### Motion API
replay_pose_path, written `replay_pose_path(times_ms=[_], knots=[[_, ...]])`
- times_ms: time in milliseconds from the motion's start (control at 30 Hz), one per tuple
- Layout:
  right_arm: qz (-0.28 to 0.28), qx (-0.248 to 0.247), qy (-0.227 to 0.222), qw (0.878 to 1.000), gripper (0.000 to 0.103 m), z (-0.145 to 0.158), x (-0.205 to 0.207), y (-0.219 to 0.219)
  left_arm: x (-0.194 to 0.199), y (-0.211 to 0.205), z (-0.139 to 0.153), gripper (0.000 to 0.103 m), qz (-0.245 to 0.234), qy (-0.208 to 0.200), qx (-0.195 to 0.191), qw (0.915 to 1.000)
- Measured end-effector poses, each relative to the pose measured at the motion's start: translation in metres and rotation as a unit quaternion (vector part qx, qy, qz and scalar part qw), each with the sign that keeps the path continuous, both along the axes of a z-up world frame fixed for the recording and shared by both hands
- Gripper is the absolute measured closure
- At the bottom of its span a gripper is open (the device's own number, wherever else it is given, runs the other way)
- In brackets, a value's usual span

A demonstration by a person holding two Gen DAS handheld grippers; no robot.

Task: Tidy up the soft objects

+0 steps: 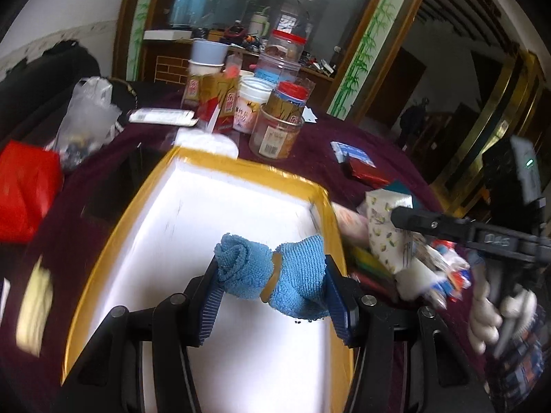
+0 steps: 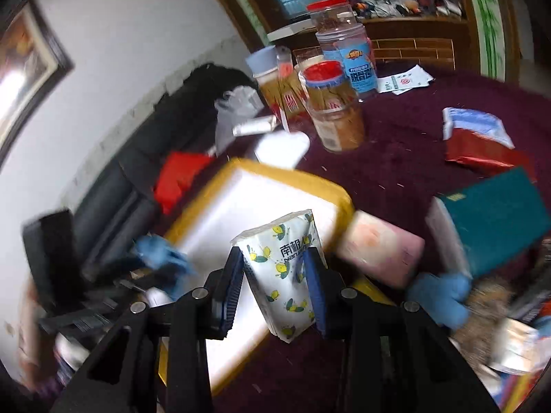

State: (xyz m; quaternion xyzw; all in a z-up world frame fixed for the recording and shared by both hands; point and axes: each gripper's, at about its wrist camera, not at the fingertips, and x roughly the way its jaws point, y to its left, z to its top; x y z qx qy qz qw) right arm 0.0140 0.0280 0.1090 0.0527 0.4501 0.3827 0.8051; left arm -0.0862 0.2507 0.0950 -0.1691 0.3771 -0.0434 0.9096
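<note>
My left gripper (image 1: 272,285) is shut on a rolled blue towel (image 1: 299,282) with a tan band, held above the white box with a yellow rim (image 1: 220,163). My right gripper (image 2: 275,275) is shut on a tissue pack with a lemon print (image 2: 282,268), held over the box's right edge (image 2: 339,194). The tissue pack (image 1: 385,230) and the right gripper (image 1: 403,215) also show at the right of the left wrist view. The blue towel (image 2: 158,251) shows blurred at the left of the right wrist view.
On the dark red tablecloth (image 1: 323,144) stand several jars and cups behind the box (image 1: 279,127). A pink tissue pack (image 2: 382,251), a teal box (image 2: 499,216) and another blue cloth (image 2: 440,292) lie right of the box. A red bag (image 1: 24,192) is at the left.
</note>
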Motion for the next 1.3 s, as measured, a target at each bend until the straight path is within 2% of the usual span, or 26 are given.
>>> replay_pose_path(times_ms=[100,167,267,367,500,667,733,833,933,1067,1233,1300], knots=[[-0.028,0.007,0.026,0.999,0.068,-0.012,0.021,0.022,0.04,-0.001,-0.006,0.041,-0.009,0.013,0.009,0.9998],[-0.042,0.008,0.035,0.998,0.068,-0.021,0.031,0.029,0.067,0.001,-0.019,0.038,-0.016,0.03,-0.014,0.9993],[-0.052,0.02,0.046,0.997,0.064,-0.029,0.042,0.033,0.097,0.011,-0.045,0.031,-0.005,0.063,-0.077,0.995],[-0.06,0.009,0.035,0.998,0.059,-0.033,0.048,0.04,0.109,0.021,-0.06,0.028,0.01,0.076,-0.124,0.9894],[-0.075,-0.006,0.009,0.997,0.054,-0.033,0.05,0.039,0.109,0.028,-0.066,0.027,0.024,0.083,-0.145,0.9856],[-0.074,0.014,0.015,0.997,0.054,-0.028,0.042,0.027,0.094,0.035,-0.057,0.023,0.048,0.066,-0.148,0.9857],[-0.072,0.009,-0.001,0.997,0.053,-0.02,0.03,0.018,0.09,0.037,-0.059,0.023,0.055,0.064,-0.157,0.9841],[-0.073,-0.004,-0.024,0.997,0.045,-0.011,0.011,0.004,0.083,0.038,-0.068,0.023,0.069,0.075,-0.156,0.9824],[-0.076,-0.011,-0.041,0.996,0.044,-0.007,-0.01,-0.016,0.075,0.037,-0.078,0.023,0.072,0.089,-0.161,0.9803],[-0.081,-0.016,-0.047,0.995,0.041,-0.009,-0.036,-0.043,0.065,0.031,-0.077,0.023,0.075,0.095,-0.147,0.9817],[-0.095,-0.034,-0.08,0.992,0.037,-0.01,-0.071,-0.082,0.05,0.009,-0.074,0.022,0.054,0.1,-0.098,0.9887],[-0.108,-0.043,-0.098,0.988,0.032,-0.01,-0.083,-0.098,0.045,0.002,-0.073,0.022,0.046,0.101,-0.086,0.9901]])
